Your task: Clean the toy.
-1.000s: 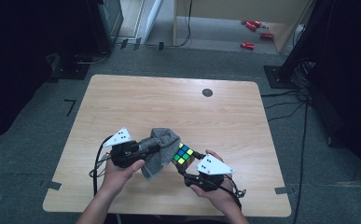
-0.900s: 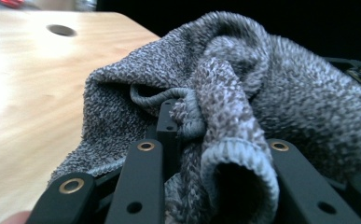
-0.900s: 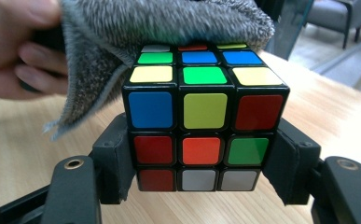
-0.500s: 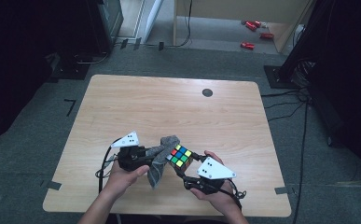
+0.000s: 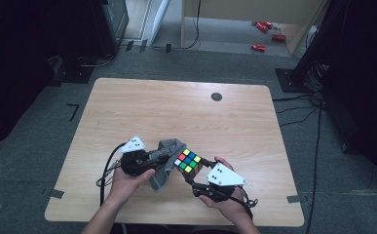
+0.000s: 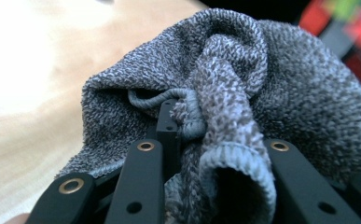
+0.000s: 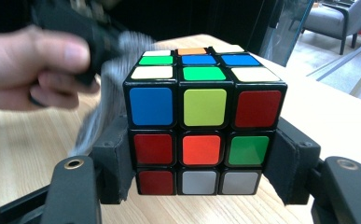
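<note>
A light wooden table (image 5: 142, 112) is seen on a grey carpeted floor (image 5: 30, 151), with dark equipment along the room's edges and a few red objects (image 5: 264, 36) lying on the floor beyond the table's far side.

Near the table's near edge a scrambled puzzle cube (image 5: 188, 162) is held between the jaws of the right gripper (image 5: 196, 176); in the right gripper view the cube (image 7: 201, 123) is seen clamped at its lower rows by the padded jaws, one pressed on each side face, with a blue, yellow-green and red row facing the camera. Whether the cube rests on the table or is lifted slightly cannot be told.

Just beside the cube, on the side away from the right gripper's body, a grey knitted cloth (image 5: 165, 158) is bunched against it. The cloth is pinched by the left gripper (image 5: 158, 155), whose jaws are closed tightly on a fold of it; in the left gripper view the fabric (image 6: 243, 102) is gathered over and around the black jaws, with the cube's colours blurred beyond it. The rest of the cloth hangs down onto the table below that gripper.

A small dark round mark (image 5: 216, 96) is seen on the table well beyond both grippers.
</note>
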A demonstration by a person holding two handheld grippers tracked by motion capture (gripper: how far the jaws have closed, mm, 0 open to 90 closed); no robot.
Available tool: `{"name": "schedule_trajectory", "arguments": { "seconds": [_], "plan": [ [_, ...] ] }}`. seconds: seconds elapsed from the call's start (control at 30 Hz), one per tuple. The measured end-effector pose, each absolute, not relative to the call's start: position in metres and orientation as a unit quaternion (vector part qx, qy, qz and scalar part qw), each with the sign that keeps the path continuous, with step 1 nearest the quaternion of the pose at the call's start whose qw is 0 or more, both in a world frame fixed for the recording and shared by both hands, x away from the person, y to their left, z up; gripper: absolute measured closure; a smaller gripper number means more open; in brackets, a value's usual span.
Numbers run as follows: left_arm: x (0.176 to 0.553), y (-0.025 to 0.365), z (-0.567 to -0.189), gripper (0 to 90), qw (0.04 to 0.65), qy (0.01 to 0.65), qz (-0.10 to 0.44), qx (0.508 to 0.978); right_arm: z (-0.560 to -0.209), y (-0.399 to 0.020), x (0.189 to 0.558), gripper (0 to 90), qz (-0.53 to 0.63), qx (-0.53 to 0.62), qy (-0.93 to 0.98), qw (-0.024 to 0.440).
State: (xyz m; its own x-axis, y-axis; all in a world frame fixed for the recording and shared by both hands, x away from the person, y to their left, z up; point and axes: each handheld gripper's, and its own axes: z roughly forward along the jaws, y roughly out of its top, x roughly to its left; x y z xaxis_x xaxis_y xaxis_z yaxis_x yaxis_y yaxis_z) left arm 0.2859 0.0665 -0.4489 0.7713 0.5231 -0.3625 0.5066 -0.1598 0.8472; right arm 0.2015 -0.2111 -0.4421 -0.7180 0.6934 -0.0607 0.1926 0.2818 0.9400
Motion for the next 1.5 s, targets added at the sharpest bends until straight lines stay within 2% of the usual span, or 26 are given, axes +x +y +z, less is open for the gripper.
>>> {"name": "schedule_trajectory", "arguments": {
  "seconds": [0.1, 0.27, 0.63, 0.73, 0.8, 0.87, 1.0, 1.23, 1.4, 1.5],
  "plan": [
    [0.281, 0.065, -0.445, 72.4, 0.583, 0.308, -0.012, 0.752, -0.445, -0.208, 0.202, 34.6, 0.518, 0.289, 0.769, 0.237],
    [0.282, 0.055, -0.452, 73.3, 0.57, 0.305, -0.038, 0.761, -0.445, -0.207, 0.201, 34.5, 0.522, 0.288, 0.768, 0.236],
    [0.277, 0.041, -0.457, 73.1, 0.499, 0.292, 0.021, 0.816, -0.438, -0.213, 0.201, 34.5, 0.529, 0.292, 0.758, 0.246],
    [0.281, 0.049, -0.454, 71.5, 0.496, 0.333, 0.041, 0.801, -0.438, -0.215, 0.202, 34.6, 0.528, 0.295, 0.758, 0.244],
    [0.286, 0.061, -0.453, 71.6, 0.512, 0.372, 0.039, 0.774, -0.439, -0.214, 0.202, 34.5, 0.525, 0.296, 0.76, 0.242],
    [0.286, 0.067, -0.452, 71.6, 0.525, 0.378, 0.042, 0.761, -0.442, -0.212, 0.204, 34.5, 0.52, 0.297, 0.764, 0.239],
    [0.281, 0.064, -0.446, 71.6, 0.562, 0.347, 0.028, 0.75, -0.447, -0.205, 0.203, 34.6, 0.508, 0.291, 0.775, 0.239],
    [0.276, 0.046, -0.453, 72.5, 0.544, 0.321, 0.003, 0.775, -0.447, -0.205, 0.202, 34.5, 0.508, 0.289, 0.776, 0.238],
    [0.272, 0.035, -0.458, 72.3, 0.497, 0.304, 0.038, 0.812, -0.443, -0.208, 0.202, 34.5, 0.515, 0.293, 0.769, 0.241],
    [0.272, 0.035, -0.457, 71.9, 0.491, 0.308, 0.055, 0.813, -0.441, -0.211, 0.203, 34.5, 0.518, 0.295, 0.764, 0.245]
  ]
}}
